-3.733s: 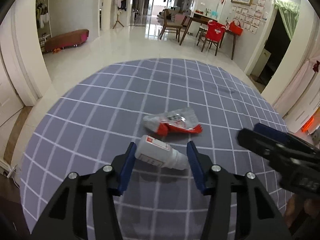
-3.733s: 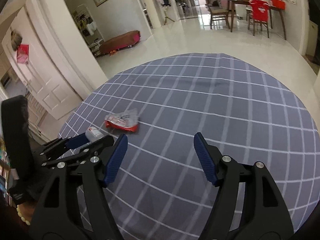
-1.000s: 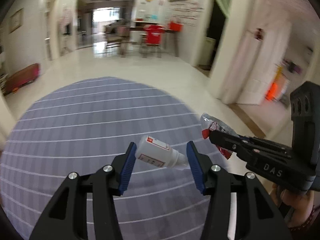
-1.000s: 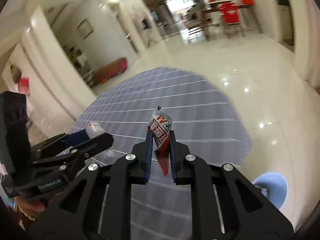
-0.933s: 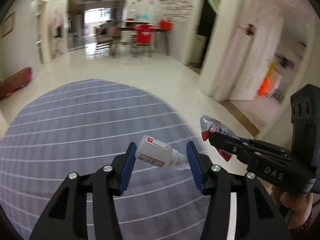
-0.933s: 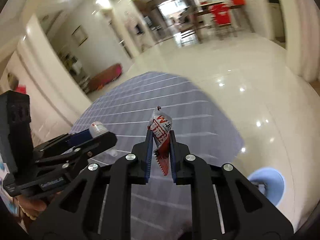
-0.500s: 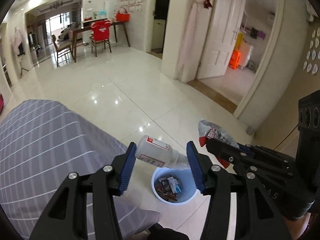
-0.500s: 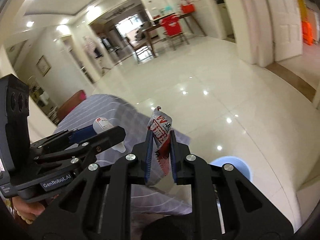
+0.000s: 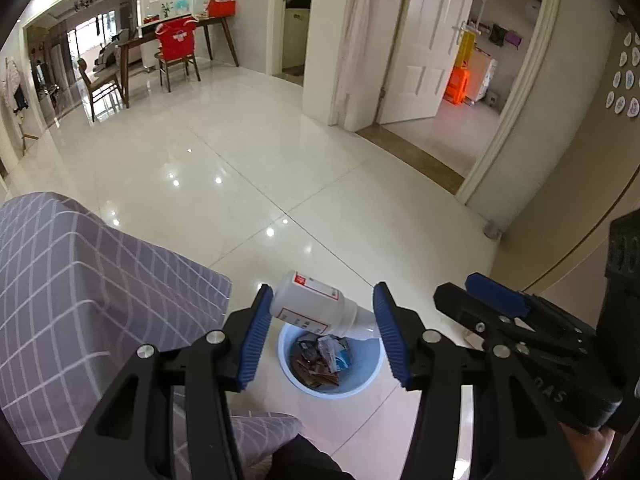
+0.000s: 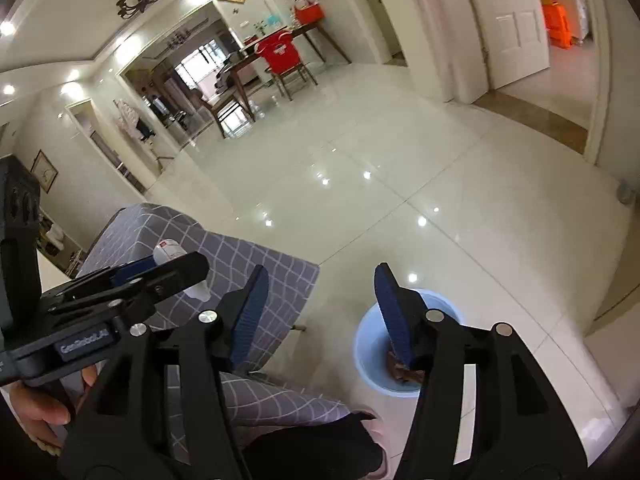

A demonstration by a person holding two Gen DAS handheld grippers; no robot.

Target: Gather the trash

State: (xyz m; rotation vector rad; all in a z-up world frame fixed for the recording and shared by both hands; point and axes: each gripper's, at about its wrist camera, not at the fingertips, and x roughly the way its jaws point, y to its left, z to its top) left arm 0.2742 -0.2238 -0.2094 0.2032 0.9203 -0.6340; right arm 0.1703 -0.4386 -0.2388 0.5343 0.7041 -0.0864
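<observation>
At the left, a table (image 9: 80,280) draped in a grey cloth with a white grid is seen, its corner hanging toward the glossy cream floor (image 9: 248,168). The left hand-held gripper (image 9: 322,328) is clamped on a white plastic bottle (image 9: 312,304), which is held crosswise between the blue pads (image 9: 252,332), its base against the left pad and its capped neck toward the right pad. The bottle is suspended above a pale blue bin (image 9: 370,376) that stands on the floor just beside the table's corner. Scraps of wrappers and packaging (image 9: 320,360) are seen lying in the bottom of the bin.

To the right, the right hand-held gripper (image 10: 316,312) is held with its jaws apart; they have just been opening, and nothing is seen between them. In the right wrist view the bin is partly hidden behind the right finger, with brownish trash visible inside; whether the red-and-white wrapper is among it cannot be told. A hand (image 10: 44,412) is seen at the lower left of that view, wrapped round the handle of the left hand-held gripper. A dark clothed part of the person (image 10: 312,448) shows at the lower edge, between the table's draped cloth and the bin.
</observation>
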